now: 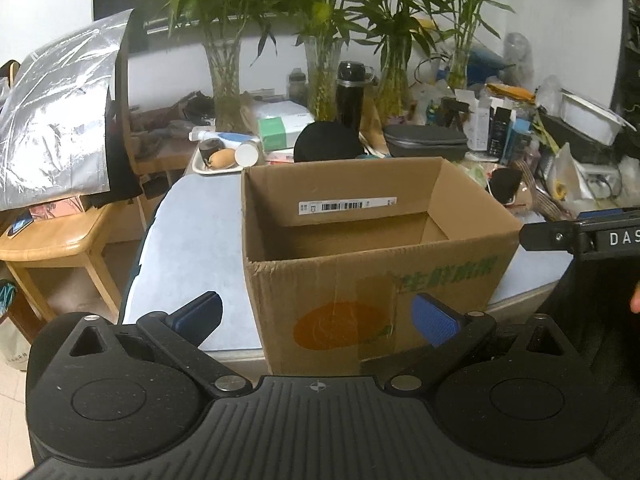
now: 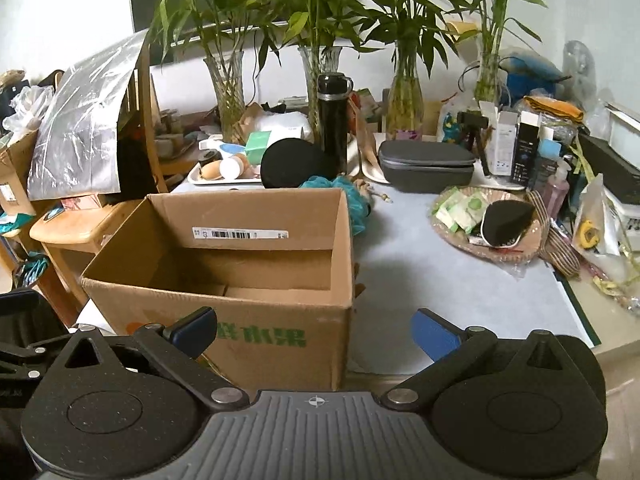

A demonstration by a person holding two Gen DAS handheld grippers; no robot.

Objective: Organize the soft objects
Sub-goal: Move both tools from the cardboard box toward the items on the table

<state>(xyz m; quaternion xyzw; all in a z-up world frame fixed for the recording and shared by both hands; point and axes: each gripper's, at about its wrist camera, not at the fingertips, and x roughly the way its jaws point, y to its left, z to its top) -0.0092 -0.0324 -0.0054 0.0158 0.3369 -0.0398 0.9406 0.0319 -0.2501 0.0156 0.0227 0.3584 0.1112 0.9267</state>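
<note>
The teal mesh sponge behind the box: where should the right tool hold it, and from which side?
Grip the teal mesh sponge on its exposed ruffled right part, coming from above on the open table side; the cardboard box hides its left part.

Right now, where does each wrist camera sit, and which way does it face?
Left wrist: behind the open left gripper, facing the cardboard box head-on; the right gripper's body shows at its right edge.
Right wrist: behind the open right gripper, right of the box, facing the table and woven tray.
Shared: box, black flask, grey case.
</note>
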